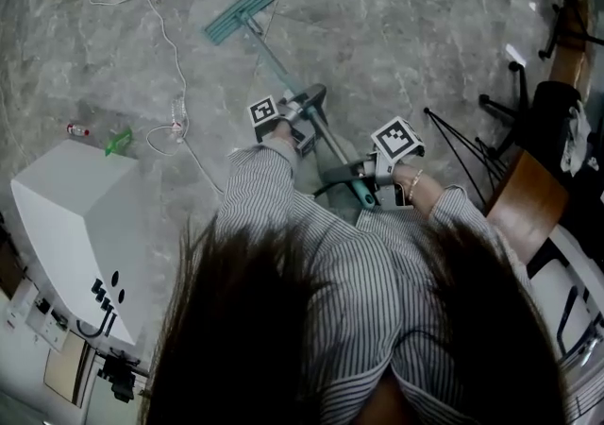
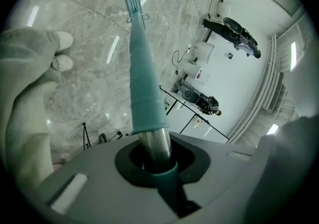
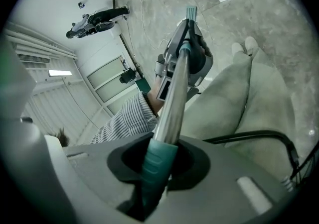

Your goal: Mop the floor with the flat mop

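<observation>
The flat mop has a teal head [image 1: 238, 15] resting on the grey marble floor ahead of me, with its pole [image 1: 283, 69] slanting back toward my body. My left gripper [image 1: 302, 123] is shut on the pole higher up the floor side, and my right gripper [image 1: 364, 174] is shut near the teal top end. In the left gripper view the teal sleeve [image 2: 142, 83] runs from the gripper [image 2: 157, 161] to the mop head [image 2: 133, 1]. In the right gripper view the steel pole [image 3: 172, 101] leaves the gripper [image 3: 158, 163] toward the left gripper [image 3: 187, 61].
A white cable [image 1: 170, 45] snakes over the floor left of the mop. A white cabinet [image 1: 80, 225], a small bottle [image 1: 77, 130] and a green item [image 1: 119, 142] lie at the left. A tripod [image 1: 462, 144] and a wooden chair [image 1: 528, 196] stand at the right. My shoes [image 2: 62, 49] are near the pole.
</observation>
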